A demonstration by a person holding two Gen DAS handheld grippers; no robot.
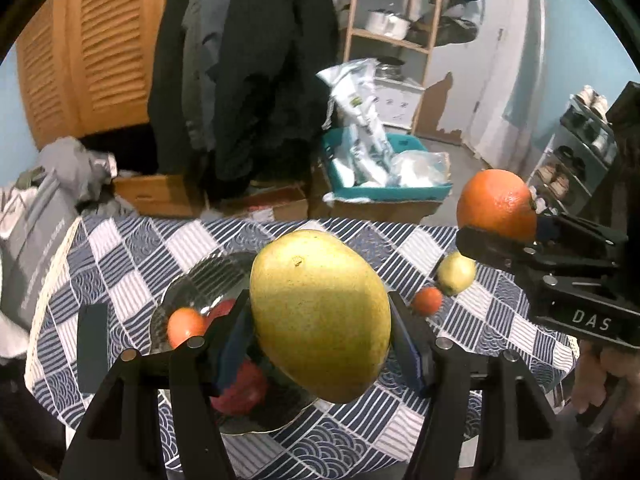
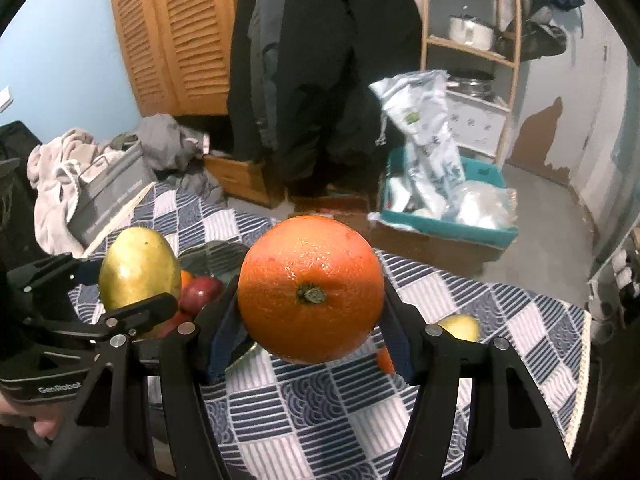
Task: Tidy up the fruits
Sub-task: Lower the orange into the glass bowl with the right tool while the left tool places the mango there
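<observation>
Right in front of me, my left gripper [image 1: 320, 344] squeezes a big green mango [image 1: 320, 316] above the glass plate [image 1: 192, 280]. Red and orange fruits [image 1: 185, 326] lie on that plate. My right gripper [image 2: 310, 334] squeezes an orange [image 2: 311, 289] above the desk [image 2: 320, 408] with its checked cloth. One small green fruit [image 1: 456, 273] and one small orange fruit [image 1: 427, 300] sit on the cloth, close together.

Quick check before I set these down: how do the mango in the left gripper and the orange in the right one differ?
The mango is yellow-green and egg-shaped; the orange is bright orange and round. The mango looks the larger fruit. The orange shows a dark stem end to its camera; the mango only a small scar. Both are clamped between fingers, mango in the left gripper, orange in the right gripper, above the checked tablecloth.
</observation>
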